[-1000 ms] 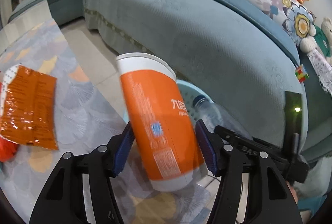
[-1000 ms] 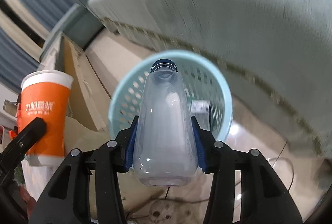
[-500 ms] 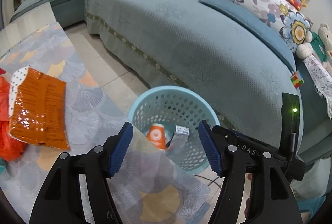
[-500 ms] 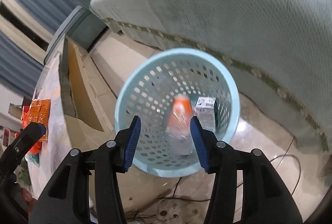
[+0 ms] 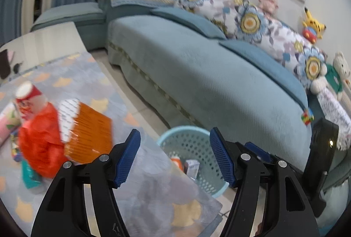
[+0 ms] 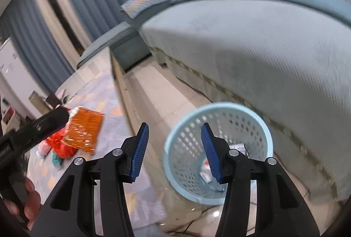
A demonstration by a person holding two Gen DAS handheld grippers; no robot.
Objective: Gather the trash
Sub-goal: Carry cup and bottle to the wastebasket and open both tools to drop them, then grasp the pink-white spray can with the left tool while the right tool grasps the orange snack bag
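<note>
A light blue perforated basket (image 5: 175, 138) stands on the floor by the sofa; it also shows in the right wrist view (image 6: 219, 114). Inside lie the orange cup (image 5: 175, 161) and a small white carton (image 5: 192, 165). My left gripper (image 5: 175, 160) is open and empty above the table edge near the basket. My right gripper (image 6: 174, 150) is open and empty above the basket's left rim. On the table lie an orange snack bag (image 5: 90, 138), a red plastic bag (image 5: 41, 142) and a red-and-white paper cup (image 5: 29, 100). The snack bag also shows in the right wrist view (image 6: 84, 129).
A teal sofa (image 5: 208, 74) with flowered cushions and plush toys runs behind the basket. The glass-topped table (image 5: 153, 193) has a patterned cover and its corner sits beside the basket. A teal packet (image 5: 29, 175) lies by the red bag.
Both grippers opened and dropped the orange cup and the clear bottle into the basket. Both have since lifted and turned left, so the table's trash comes into view.
</note>
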